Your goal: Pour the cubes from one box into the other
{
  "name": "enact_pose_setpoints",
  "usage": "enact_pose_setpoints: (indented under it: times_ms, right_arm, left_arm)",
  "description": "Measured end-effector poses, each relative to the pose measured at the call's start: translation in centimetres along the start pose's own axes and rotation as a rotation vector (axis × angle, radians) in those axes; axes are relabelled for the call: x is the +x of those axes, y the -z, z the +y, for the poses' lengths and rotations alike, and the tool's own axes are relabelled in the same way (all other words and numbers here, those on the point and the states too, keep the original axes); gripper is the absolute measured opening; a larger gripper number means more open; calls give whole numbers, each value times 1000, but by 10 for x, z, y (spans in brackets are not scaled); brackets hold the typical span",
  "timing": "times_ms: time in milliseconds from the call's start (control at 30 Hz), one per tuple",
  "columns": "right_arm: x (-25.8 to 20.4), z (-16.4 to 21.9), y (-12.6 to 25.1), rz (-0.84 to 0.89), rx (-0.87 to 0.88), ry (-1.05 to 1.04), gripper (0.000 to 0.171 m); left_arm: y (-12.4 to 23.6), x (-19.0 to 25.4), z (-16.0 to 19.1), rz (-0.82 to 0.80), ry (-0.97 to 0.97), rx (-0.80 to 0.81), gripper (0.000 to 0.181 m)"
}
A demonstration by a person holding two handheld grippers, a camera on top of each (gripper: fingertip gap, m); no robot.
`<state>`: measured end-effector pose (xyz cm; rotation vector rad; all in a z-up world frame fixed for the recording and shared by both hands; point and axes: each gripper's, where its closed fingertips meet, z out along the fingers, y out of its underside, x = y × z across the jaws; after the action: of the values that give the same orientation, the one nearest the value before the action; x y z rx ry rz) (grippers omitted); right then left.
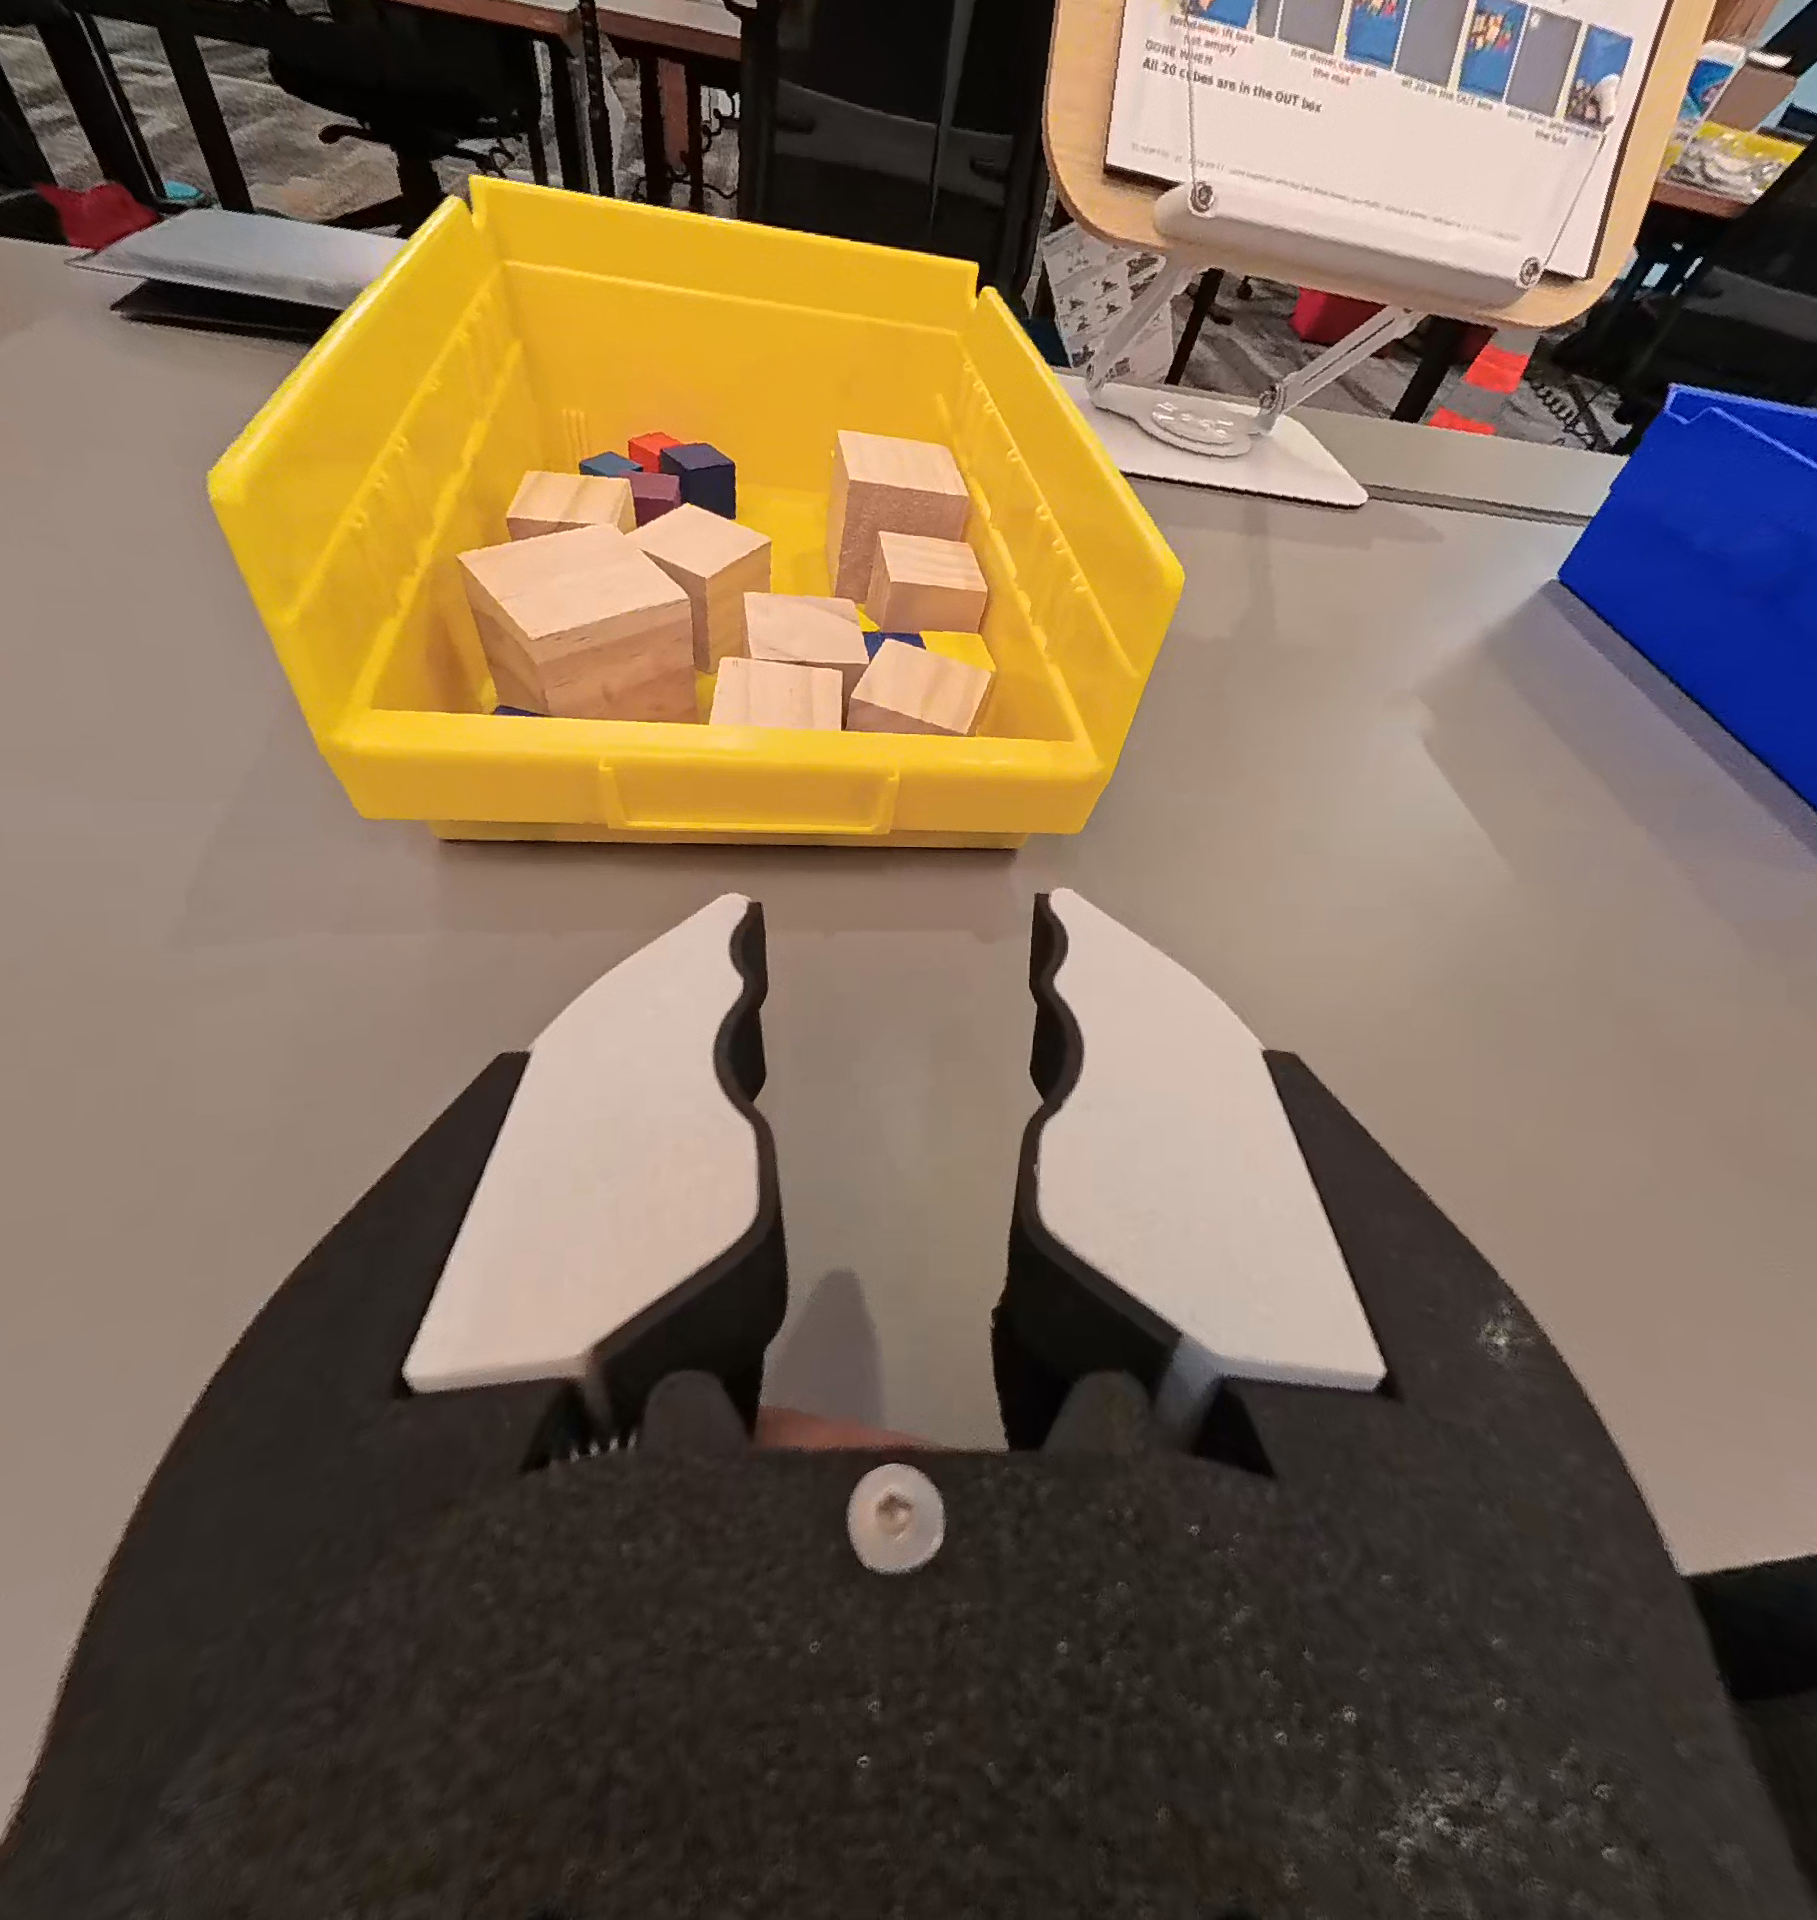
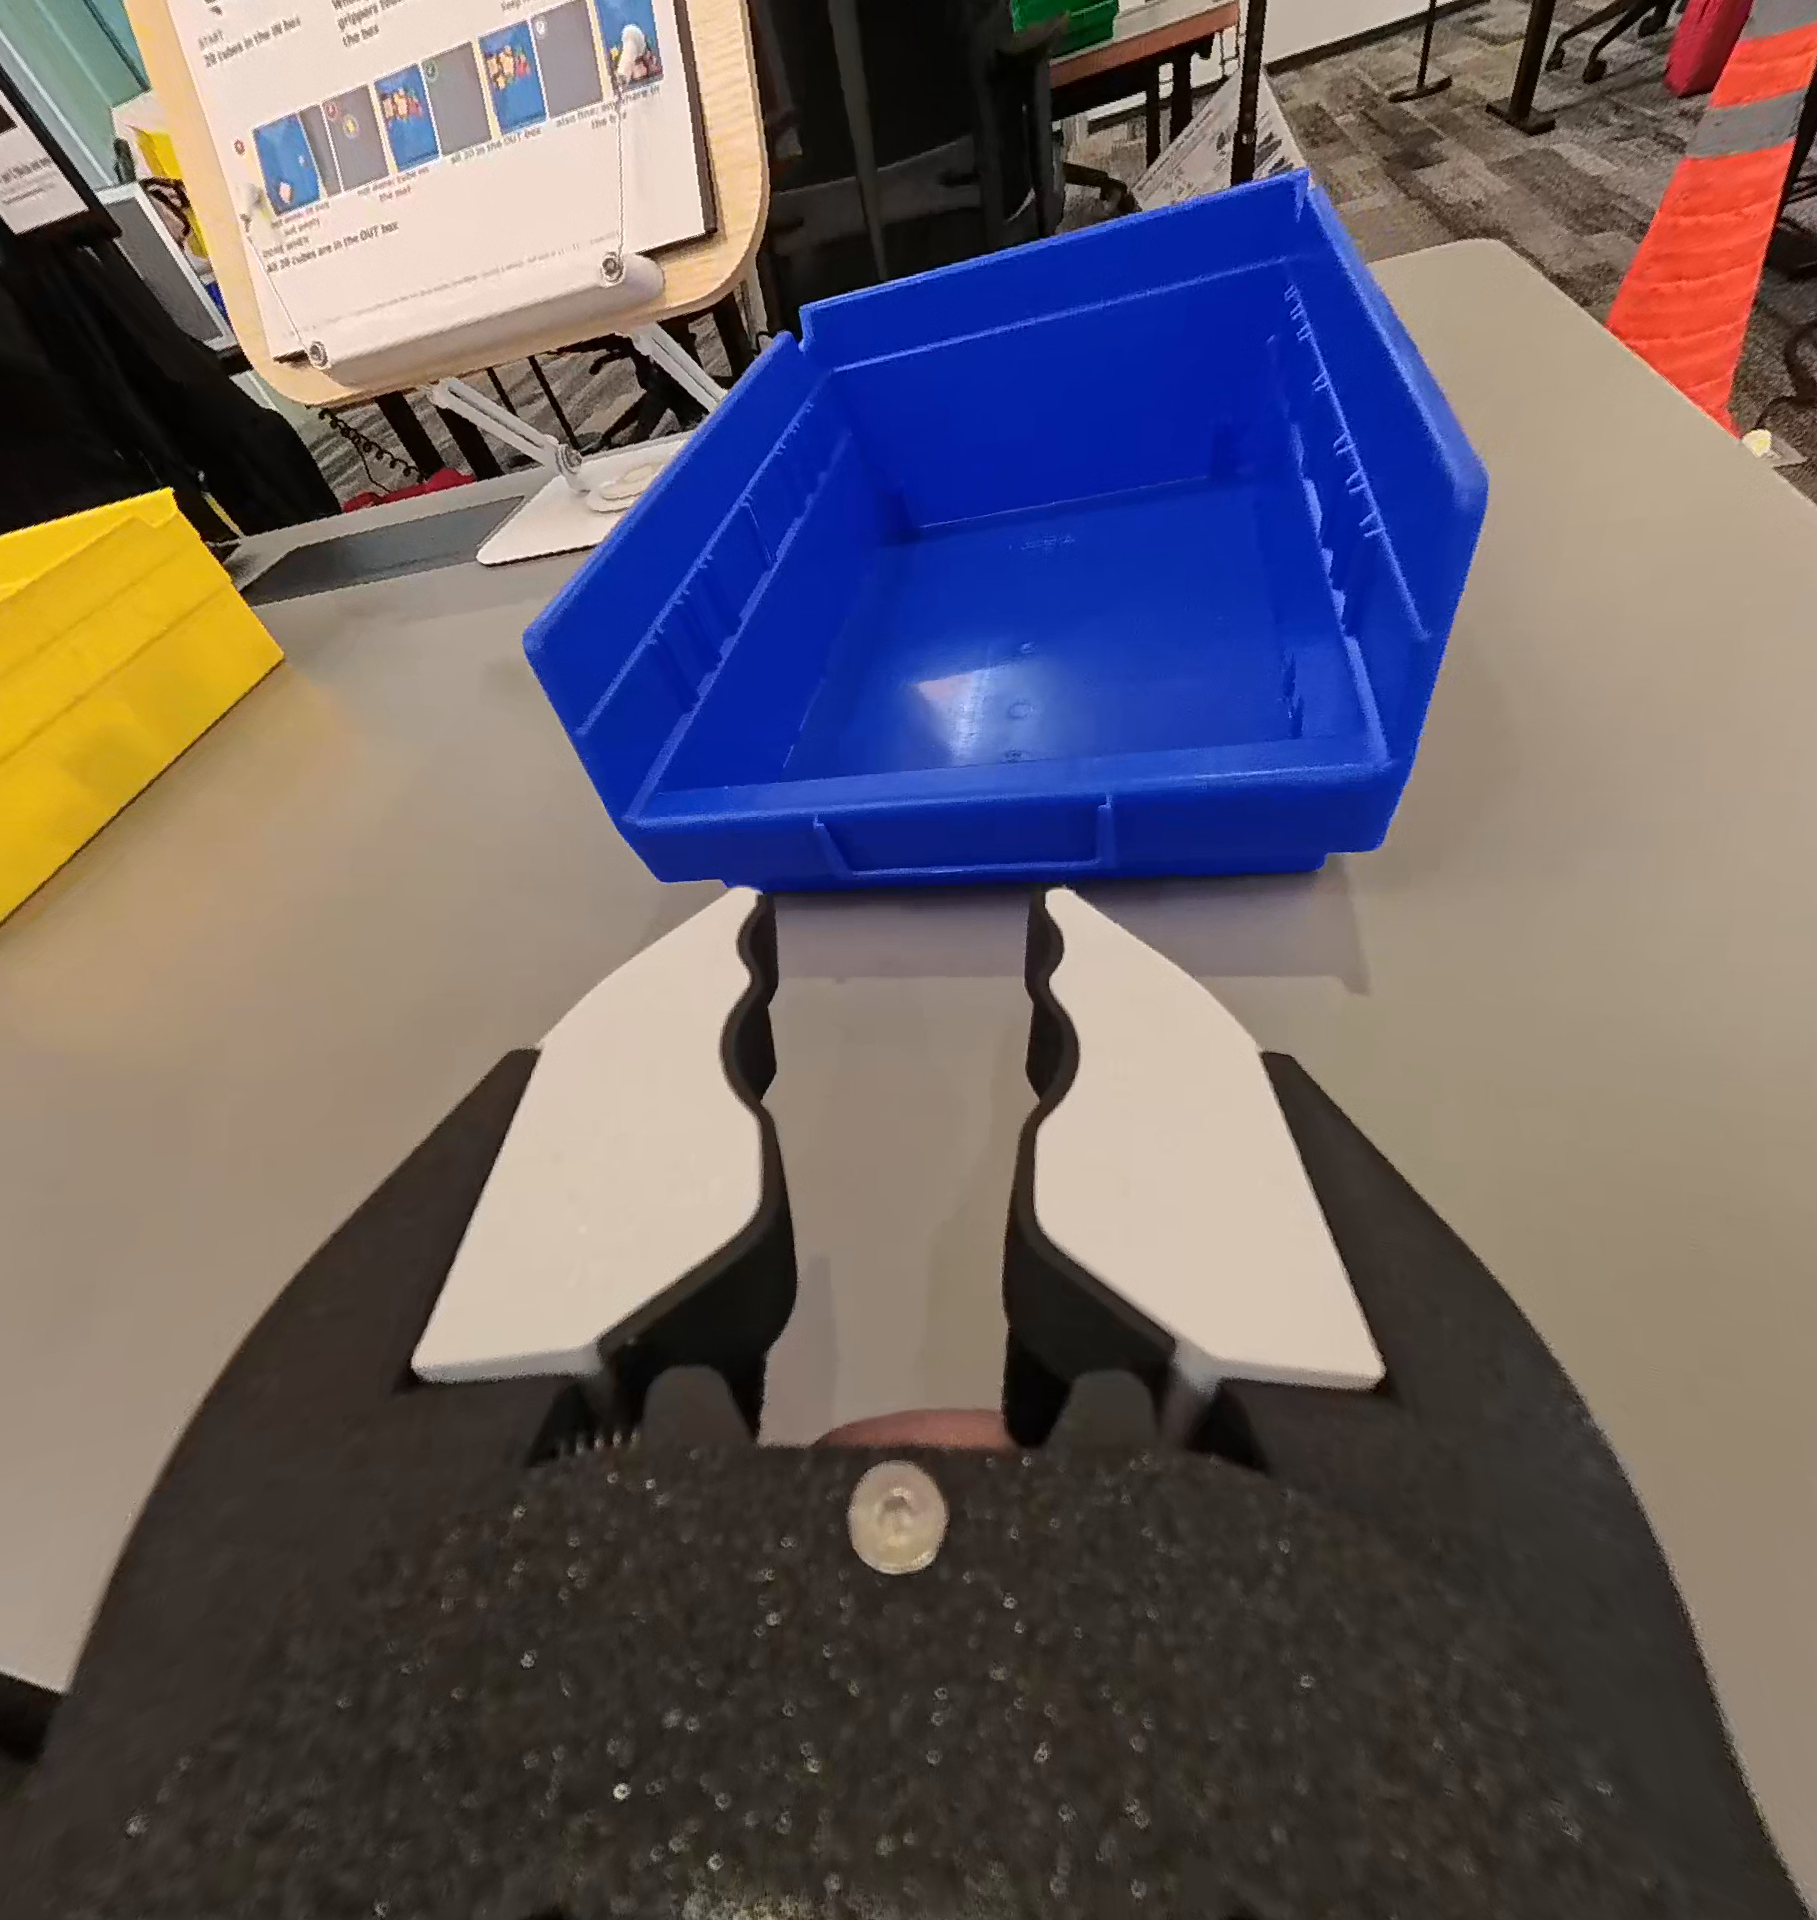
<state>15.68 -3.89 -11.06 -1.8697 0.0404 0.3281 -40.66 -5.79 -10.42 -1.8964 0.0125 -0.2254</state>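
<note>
Two claws, nothing held, no pouring begun. Left claw (image 1: 896, 909): jaws standing apart over bare table (image 1: 156, 935), aiming at 12 o'clock toward the yellow box (image 1: 748, 795), near but not touching; by my reading, it is lining up on the low front lip, the easiest edge to pinch for tipping.

Right claw (image 2: 899, 904): jaws likewise apart, tips sitting just short of the blue box (image 2: 971, 831) at 12 o'clock, perhaps waiting to steady it as receiver.

Yellow box: sitting flat, holding the cubes (image 1: 582, 623), a jumble of plain wooden ones, some stacked, with small coloured ones showing at the back and underneath. Loose load; it is likely to shift forward on tilting.

Blue box: lying empty, turned slightly, low front facing the claw. In the left view it is showing at 2 o'clock, well apart from yellow.

Stand (image 1: 1236, 416) with instruction sheet (image 1: 1382, 125): standing beyond both boxes at the far table edge.
</note>
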Motion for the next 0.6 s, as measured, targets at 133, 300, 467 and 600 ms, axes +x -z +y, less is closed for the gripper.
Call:
enact_pose_setpoints:
  times_ms: [133,300,467,600]
  right_arm:
    - [-2,1,-1,-4,-6,7,45]
    - [-5,2,-2,-12,-11,14,45]
    - [-8,3,-3,-18,-18,22,45]
    - [-9,4,-3,-19,-19,25,45]
  left_arm:
    - [0,-1,0,-2,1,1,48]
    - [1,-3,1,-1,18,-3,48]
    - [2,-4,2,-3,18,-5,48]
    - [2,-3,2,-3,14,-7,48]
